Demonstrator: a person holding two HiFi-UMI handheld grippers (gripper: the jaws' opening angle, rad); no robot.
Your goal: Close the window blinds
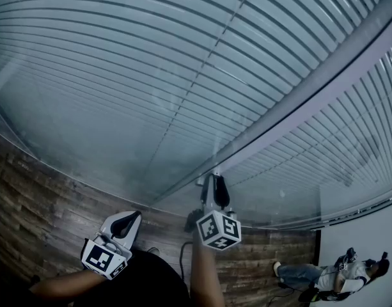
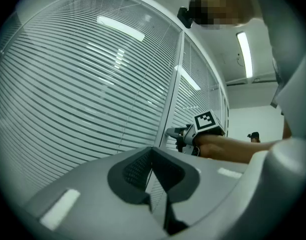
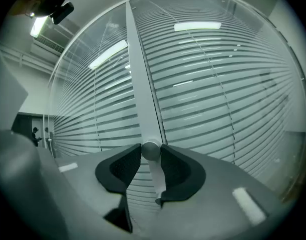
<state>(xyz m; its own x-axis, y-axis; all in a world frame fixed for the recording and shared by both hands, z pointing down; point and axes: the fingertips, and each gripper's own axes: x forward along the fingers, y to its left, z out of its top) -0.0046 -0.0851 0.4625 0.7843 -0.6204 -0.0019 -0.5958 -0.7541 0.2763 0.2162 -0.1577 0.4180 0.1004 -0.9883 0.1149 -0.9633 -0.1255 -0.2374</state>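
Observation:
Slatted blinds hang behind glass panes on both sides of a grey upright frame post. In the right gripper view a round grey knob stands out from that post. My right gripper is shut on the knob, with a dark pad pressing on each side of it. In the head view this gripper reaches up to the post. The left gripper hangs lower and to the left, away from the glass. Its jaws are shut with nothing between them, and it looks towards the right gripper.
Dark wood floor runs along the foot of the glass. A person sits on the floor at the lower right, beside a white wall. Ceiling lights glare and reflect in the panes.

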